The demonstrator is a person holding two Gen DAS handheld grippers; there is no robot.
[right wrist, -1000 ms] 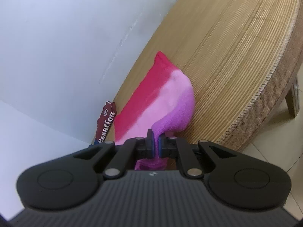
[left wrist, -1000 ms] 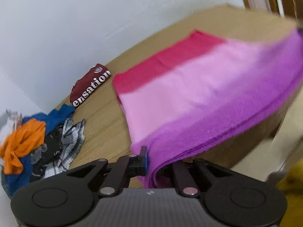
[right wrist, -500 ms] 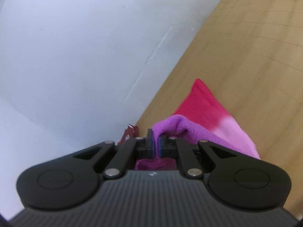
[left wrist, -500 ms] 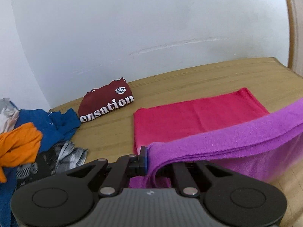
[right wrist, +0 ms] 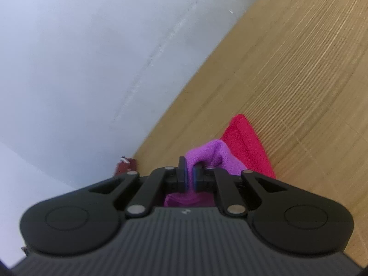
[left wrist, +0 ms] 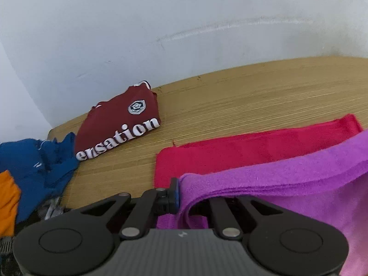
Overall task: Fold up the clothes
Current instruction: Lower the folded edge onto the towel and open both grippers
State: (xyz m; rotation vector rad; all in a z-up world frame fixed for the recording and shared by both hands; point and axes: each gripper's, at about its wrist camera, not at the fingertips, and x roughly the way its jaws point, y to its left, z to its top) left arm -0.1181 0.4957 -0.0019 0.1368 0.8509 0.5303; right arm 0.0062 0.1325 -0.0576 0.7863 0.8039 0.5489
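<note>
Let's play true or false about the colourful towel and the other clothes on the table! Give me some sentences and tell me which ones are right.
1. Both grippers pinch the towel. True: the left gripper and the right gripper are shut on its purple edge.
2. The towel's red end lies flat on the table. True.
3. The maroon shirt lies on top of the towel. False: it lies apart, near the wall.
4. The maroon shirt has white letters. True.
5. The blue garment is folded neatly. False: it is crumpled in a pile at the left.
</note>
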